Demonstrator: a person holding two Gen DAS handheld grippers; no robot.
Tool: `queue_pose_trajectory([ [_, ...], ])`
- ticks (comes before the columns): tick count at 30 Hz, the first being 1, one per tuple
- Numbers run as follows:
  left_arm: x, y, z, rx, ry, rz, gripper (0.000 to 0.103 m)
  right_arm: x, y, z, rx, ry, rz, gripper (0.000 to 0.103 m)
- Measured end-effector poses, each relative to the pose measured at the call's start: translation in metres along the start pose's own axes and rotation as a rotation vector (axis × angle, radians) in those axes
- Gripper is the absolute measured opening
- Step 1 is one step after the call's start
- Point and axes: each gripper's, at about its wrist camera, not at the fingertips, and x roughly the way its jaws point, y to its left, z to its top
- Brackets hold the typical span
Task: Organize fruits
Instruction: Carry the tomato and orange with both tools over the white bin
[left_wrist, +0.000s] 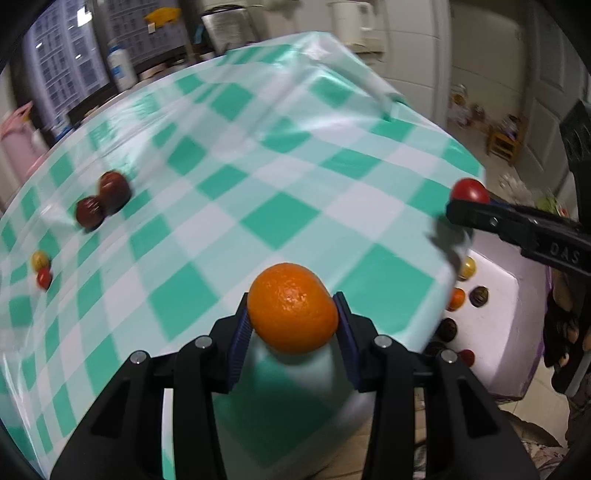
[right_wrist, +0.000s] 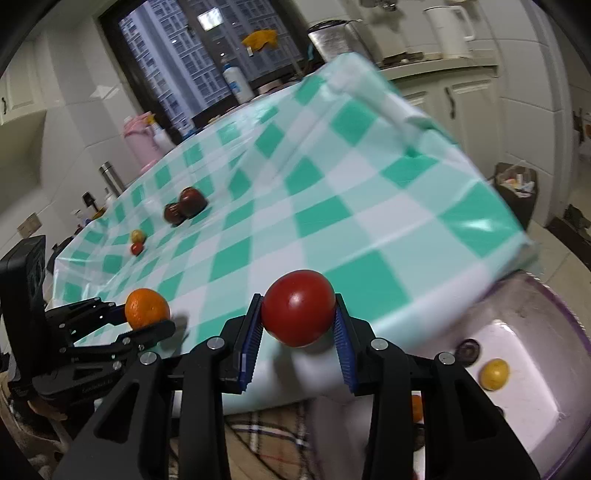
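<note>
My left gripper (left_wrist: 292, 317) is shut on an orange mandarin (left_wrist: 292, 312), held over the near edge of the green-checked table (left_wrist: 258, 177). My right gripper (right_wrist: 298, 320) is shut on a red tomato (right_wrist: 298, 312) above the table's near right corner. Each gripper shows in the other's view: the left gripper (right_wrist: 147, 314) with the mandarin (right_wrist: 146, 308), the right gripper (left_wrist: 467, 201) with the tomato (left_wrist: 470, 190). On the cloth lie two dark red fruits (left_wrist: 103, 199), a small yellow fruit (left_wrist: 40, 260) and a small red one (left_wrist: 44, 277). A white tray (right_wrist: 517, 354) below the table's right side holds several fruits.
Bottles, a pink jug (right_wrist: 142, 142) and a steel pot (right_wrist: 332, 37) stand beyond the table's far edge by a dark window. A white kettle (right_wrist: 448, 31) sits on the counter. A bin (right_wrist: 515, 192) stands on the floor at right. A plaid cloth (right_wrist: 266, 439) lies below the table.
</note>
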Motion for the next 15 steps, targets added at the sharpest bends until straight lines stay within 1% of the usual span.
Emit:
queue_pose_trajectory([
  [9,0.008,-0.066,0.016,0.162,-0.003,-0.085,0.043,-0.029,-0.055,-0.003,0.091,-0.058,-0.109,0.037],
  [15,0.006,-0.111,0.026,0.267,-0.03,-0.146,0.043,-0.043,-0.086,-0.011,0.129,-0.071,-0.192,0.037],
])
